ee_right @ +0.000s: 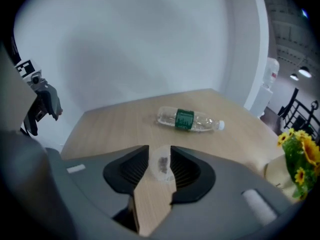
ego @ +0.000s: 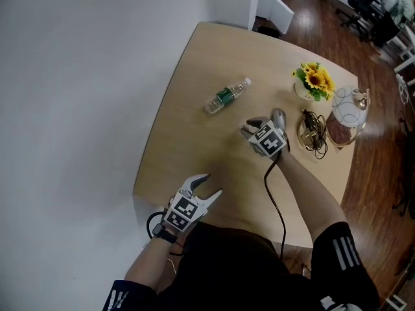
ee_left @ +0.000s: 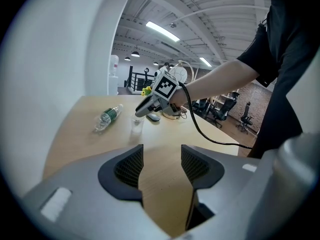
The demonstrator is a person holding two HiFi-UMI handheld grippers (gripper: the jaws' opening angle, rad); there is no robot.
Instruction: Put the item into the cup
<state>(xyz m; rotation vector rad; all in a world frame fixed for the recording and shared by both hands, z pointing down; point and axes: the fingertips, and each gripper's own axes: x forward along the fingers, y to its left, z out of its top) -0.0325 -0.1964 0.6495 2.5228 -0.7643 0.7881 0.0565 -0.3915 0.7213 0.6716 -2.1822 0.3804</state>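
Left tongs (ego: 211,185) hang apart and empty over the bench's (ego: 188,109) near edge. Right tongs (ee_right: 160,156) stand apart around the clear cup (ee_right: 162,170), the dark item (ee_right: 163,163) seemingly inside it. A careless withdrawal could clip the light cup, tipping it and spilling the item.

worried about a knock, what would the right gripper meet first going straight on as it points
Probably the clear cup, just ahead between the right gripper's open jaws; the bottle lies farther on.
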